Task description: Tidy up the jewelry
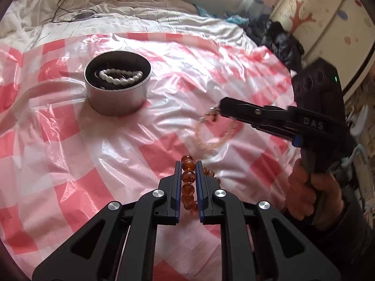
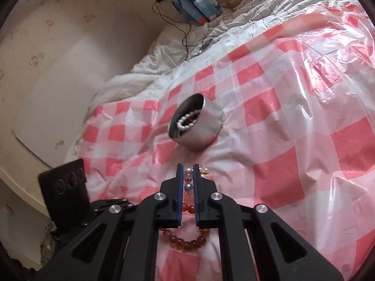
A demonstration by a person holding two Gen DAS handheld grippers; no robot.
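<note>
Amber bracelet: a ring of glossy orange-brown beads (image 1: 188, 179) lies on the sheet, one side of it running up between the two fingers of the left gripper (image 1: 188, 164).
Left gripper: its blue-edged pads are drawn in against the amber beads on both sides, clamped on the bracelet; one bead shows just past the fingertips.
Pale bracelet: a ring of clear, peach-tinted beads with a small metal charm (image 1: 212, 126) lies just beyond the amber one, closer to the tin.
Right gripper: it (image 2: 188, 166) is closed on the charm end of the pale bracelet (image 2: 188, 182), with a blue-grey bead pinched between the pads; from the left wrist view the same tongs (image 1: 222, 107) reach in from the right, held by a hand (image 1: 311, 194).
Tin: a round silver metal tin (image 1: 118, 98) with a dark lining stands open on the sheet, well apart from both grippers, on the far side of the bracelets.
White beads: a strand of white pearl-like beads (image 1: 121, 77) is coiled inside the tin.
Sheet: a crinkled, shiny plastic sheet in pink and white checks (image 1: 70, 164) covers the bed and carries everything.
Open room: bare sheet lies between the bracelets and the tin.
Edges: behind the tin the plastic ends at rumpled white bedding (image 1: 117, 16) with a thin black cable (image 1: 68, 0) on it.
</note>
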